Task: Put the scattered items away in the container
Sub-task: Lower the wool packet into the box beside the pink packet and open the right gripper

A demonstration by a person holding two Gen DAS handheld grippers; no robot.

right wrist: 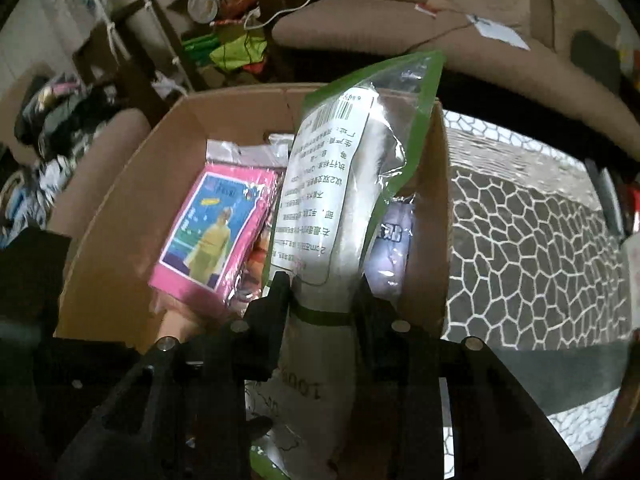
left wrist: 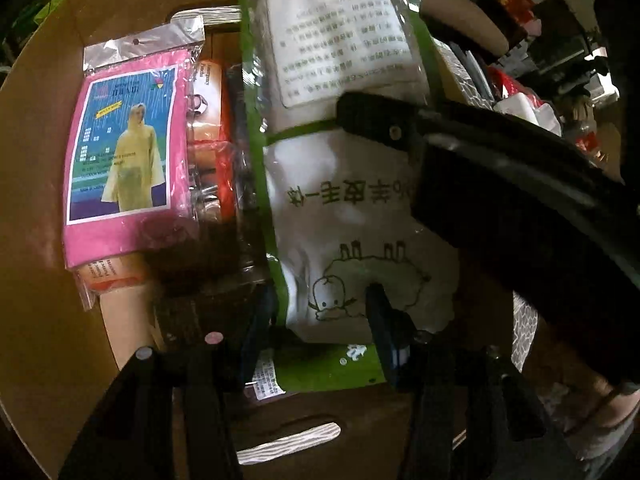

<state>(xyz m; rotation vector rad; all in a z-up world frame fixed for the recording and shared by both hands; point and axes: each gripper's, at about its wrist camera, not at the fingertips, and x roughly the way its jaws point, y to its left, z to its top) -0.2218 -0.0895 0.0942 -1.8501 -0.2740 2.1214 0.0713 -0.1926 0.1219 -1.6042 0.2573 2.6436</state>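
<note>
Cardboard box (right wrist: pixel 120 208) on pebble-patterned mat (right wrist: pixel 520 240).

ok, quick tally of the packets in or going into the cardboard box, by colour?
Pink plastic raincoat packet: 1
Green-edged clear packet with white contents, clamped in the right claw: 1
Orange packets under the pink one: at least 1, exact count hidden
Pale purple packet against the wall of the brown cardboard box: 1
Total: at least 4

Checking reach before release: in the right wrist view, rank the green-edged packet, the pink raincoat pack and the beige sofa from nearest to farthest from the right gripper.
1. Green-edged packet: between the right gripper's fingers.
2. Pink raincoat pack: left, inside the cardboard box.
3. Beige sofa: beyond the box, top.
</note>
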